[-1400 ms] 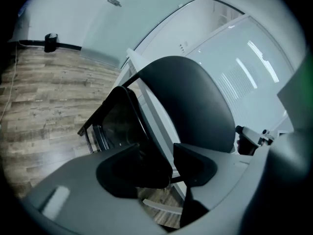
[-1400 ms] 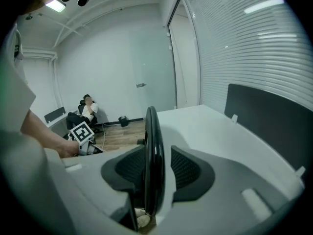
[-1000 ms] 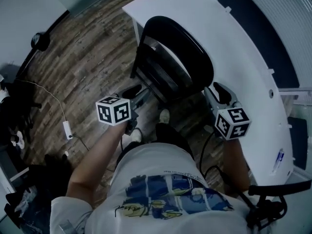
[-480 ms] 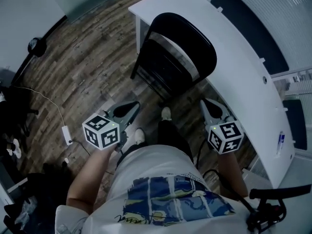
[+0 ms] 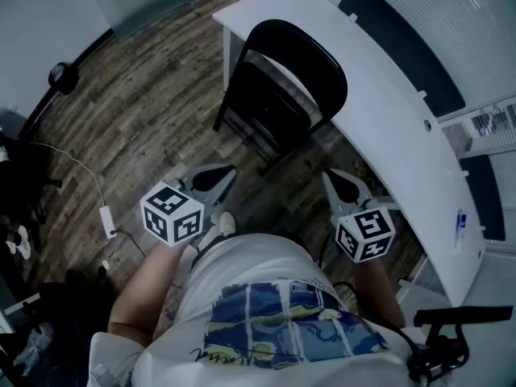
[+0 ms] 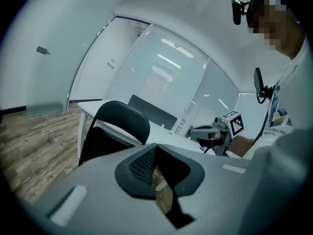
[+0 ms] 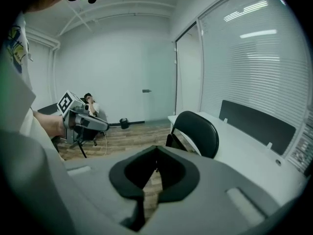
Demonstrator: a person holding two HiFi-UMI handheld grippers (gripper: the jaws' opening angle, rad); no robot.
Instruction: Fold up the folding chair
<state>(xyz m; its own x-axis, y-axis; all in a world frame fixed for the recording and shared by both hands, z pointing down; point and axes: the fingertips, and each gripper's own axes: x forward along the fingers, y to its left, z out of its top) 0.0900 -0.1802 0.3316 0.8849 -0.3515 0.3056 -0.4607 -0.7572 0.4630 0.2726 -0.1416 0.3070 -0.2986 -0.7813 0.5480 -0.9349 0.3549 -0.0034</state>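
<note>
Folding chair [image 5: 300, 64] stands upright on the wooden floor [image 5: 145, 103], its rounded black backrest close against the edge of the long white tabletop [image 5: 387, 127]. The dark seat shows below the backrest; I cannot tell whether it lies flat or is tipped up.

Left tool [image 5: 219, 176]: jaws together, nothing between them, only floor seen past the pads. It is held low in front of the person's shirt [image 5: 274, 321], pointing towards the chair and apart from it.

Right tool [image 5: 334, 182]: jaws likewise together and empty. It sits near the tabletop's edge, aimed at the chair without touching it.

The two tools are level with each other, well apart, with the chair ahead between them. A white power strip [image 5: 107, 218] with its cable lies on the floor to the left.
</note>
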